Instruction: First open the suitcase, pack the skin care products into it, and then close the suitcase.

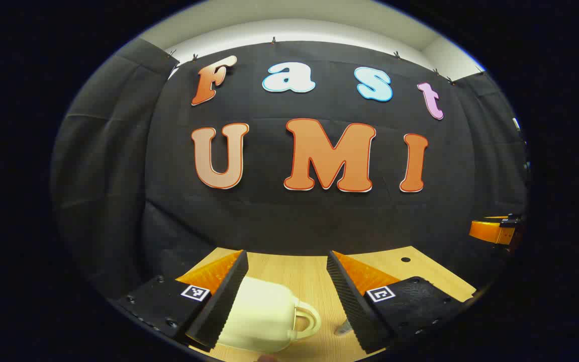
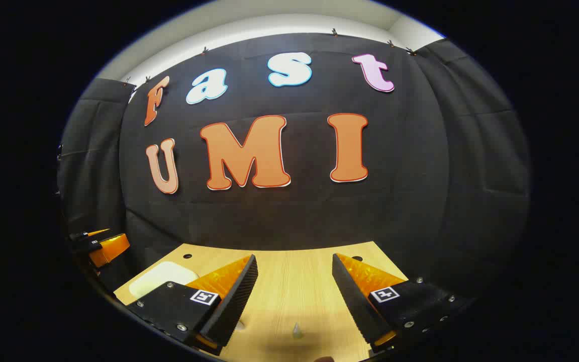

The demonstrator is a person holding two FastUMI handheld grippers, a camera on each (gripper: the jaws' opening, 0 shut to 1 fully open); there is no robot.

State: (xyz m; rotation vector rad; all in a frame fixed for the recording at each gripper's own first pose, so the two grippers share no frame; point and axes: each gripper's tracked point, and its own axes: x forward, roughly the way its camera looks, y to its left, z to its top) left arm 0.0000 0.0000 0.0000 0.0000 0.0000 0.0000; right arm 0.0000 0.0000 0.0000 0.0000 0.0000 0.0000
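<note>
A small cream suitcase (image 1: 264, 317) lies shut on the wooden table (image 1: 294, 274), its handle (image 1: 305, 319) pointing right. My left gripper (image 1: 287, 256) is open above it, the case lying low between and under the fingers, without touch. A small silvery pointed item (image 1: 344, 329) lies just right of the handle, partly behind the right finger. In the right gripper view the suitcase (image 2: 161, 279) sits far left, partly behind a finger. My right gripper (image 2: 294, 257) is open over bare table, with a small pointed item (image 2: 297, 329) below it.
The table (image 2: 294, 291) ends at the black cloth wall, with small round holes (image 1: 405, 259) near its back edge. The right gripper (image 1: 495, 231) shows at the far right of the left gripper view, and the left gripper (image 2: 103, 246) at the far left of the right gripper view.
</note>
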